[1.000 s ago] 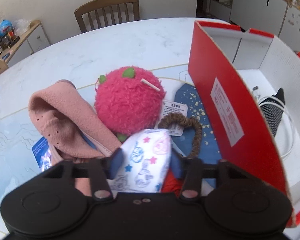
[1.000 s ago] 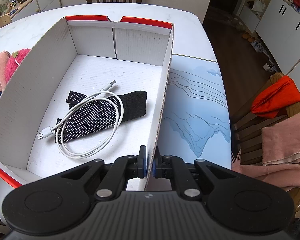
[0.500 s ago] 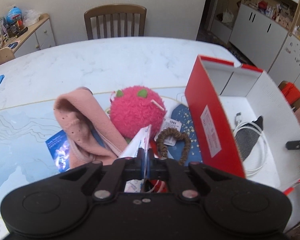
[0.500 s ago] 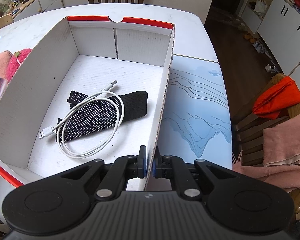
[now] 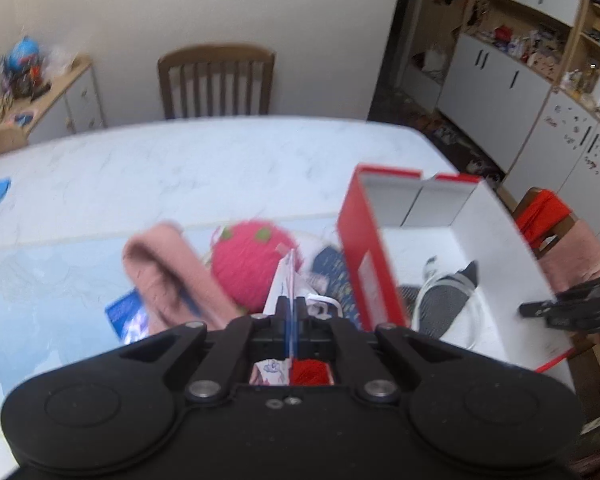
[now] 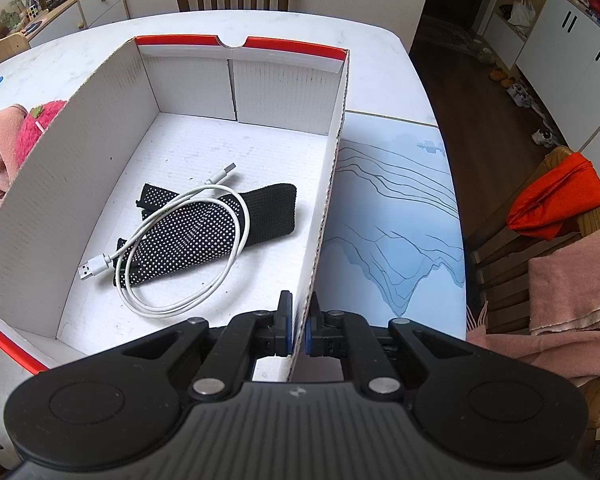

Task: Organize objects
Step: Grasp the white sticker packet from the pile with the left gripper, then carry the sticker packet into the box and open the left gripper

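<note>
A white marble table (image 6: 380, 64) holds a red cardboard box (image 6: 332, 160) with a white inside, standing open. The right gripper (image 6: 298, 330) sits at the near end of the box's right-hand wall, its jaws narrowed onto the cardboard edge and pinching it between the blue pads. Inside the box, a black glove with white dots (image 6: 204, 232) lies flat on the floor, and a coiled white USB cable (image 6: 180, 264) rests on top of it.

To the left of the box, the left gripper (image 5: 291, 308) has its jaws pressed together on a thin white pouch printed with small cartoon figures (image 5: 286, 280); the pouch stands up out of the jaws, clear of the table, and a piece of red fabric (image 5: 310, 372) shows just below the fingers. This view is blurred. Beneath it on the table lie a fuzzy pink strawberry plush (image 5: 248, 264), a folded pink cloth (image 5: 168, 276) just beside it, and a small blue packet (image 5: 126, 316) partly under the cloth. A pale blue mat with line drawings (image 6: 396, 216) covers the table on the box's right. A wooden chair (image 5: 216, 80) stands at the far side of the table
</note>
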A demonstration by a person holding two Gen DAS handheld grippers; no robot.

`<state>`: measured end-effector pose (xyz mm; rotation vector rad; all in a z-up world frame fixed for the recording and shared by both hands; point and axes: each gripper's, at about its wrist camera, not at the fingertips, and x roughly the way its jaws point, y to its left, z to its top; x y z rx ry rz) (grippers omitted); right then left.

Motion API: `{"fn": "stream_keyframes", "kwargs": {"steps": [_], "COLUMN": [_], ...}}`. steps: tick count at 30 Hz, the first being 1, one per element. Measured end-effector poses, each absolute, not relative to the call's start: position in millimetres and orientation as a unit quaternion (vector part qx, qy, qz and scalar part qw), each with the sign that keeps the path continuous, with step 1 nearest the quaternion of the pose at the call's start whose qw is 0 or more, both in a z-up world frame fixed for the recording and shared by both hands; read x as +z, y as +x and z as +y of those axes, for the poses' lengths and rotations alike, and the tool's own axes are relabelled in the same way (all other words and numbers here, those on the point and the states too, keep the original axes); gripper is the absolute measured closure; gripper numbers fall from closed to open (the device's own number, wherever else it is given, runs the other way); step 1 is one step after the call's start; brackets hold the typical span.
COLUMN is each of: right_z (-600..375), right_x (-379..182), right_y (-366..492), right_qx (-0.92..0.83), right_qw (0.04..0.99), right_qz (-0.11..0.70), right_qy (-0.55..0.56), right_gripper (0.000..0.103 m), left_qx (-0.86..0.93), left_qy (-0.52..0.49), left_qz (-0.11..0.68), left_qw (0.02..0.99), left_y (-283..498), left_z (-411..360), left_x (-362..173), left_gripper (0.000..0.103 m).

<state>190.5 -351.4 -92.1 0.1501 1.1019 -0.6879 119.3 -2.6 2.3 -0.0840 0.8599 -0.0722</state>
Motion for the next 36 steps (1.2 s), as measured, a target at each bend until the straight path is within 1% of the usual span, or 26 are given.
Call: {"fn": "stream_keyframes", "kwargs": {"steps": [8, 13, 18, 21, 27, 36], "right_z": [-351, -350, -352, -353, -355, -358], "right_x": [-92, -92, -93, -93, -95, -95], "right_y": [191, 192, 191, 192, 192, 192], "right_qx": [-0.324, -0.325, -0.325, -0.323, -0.327, -0.324], "right_qw": [0.793, 0.793, 0.794, 0.795, 0.793, 0.794], "right_qz": [0.510, 0.511, 0.509, 0.509, 0.509, 0.510], "right_qy": [0.072, 0.069, 0.069, 0.067, 0.069, 0.069], "right_gripper": [0.097, 0.097, 0.097, 0.097, 0.097, 0.097], "left_qx": [-0.097, -0.128, -0.127, -0.123, -0.112, -0.087], "left_qy": [-0.028, -0.007, 0.012, 0.008, 0.036, 0.093], "left_qz": [0.375, 0.364, 0.380, 0.402, 0.430, 0.449], "left_qw": [0.922, 0.923, 0.916, 0.907, 0.895, 0.884], "left_y": [137, 156, 181, 197, 220, 246], "left_z": [-54, -92, -125, -138, -161, -191], "left_x": [39, 45, 23, 5, -24, -64], "left_gripper": [0.103, 0.103, 0.103, 0.103, 0.103, 0.103]}}
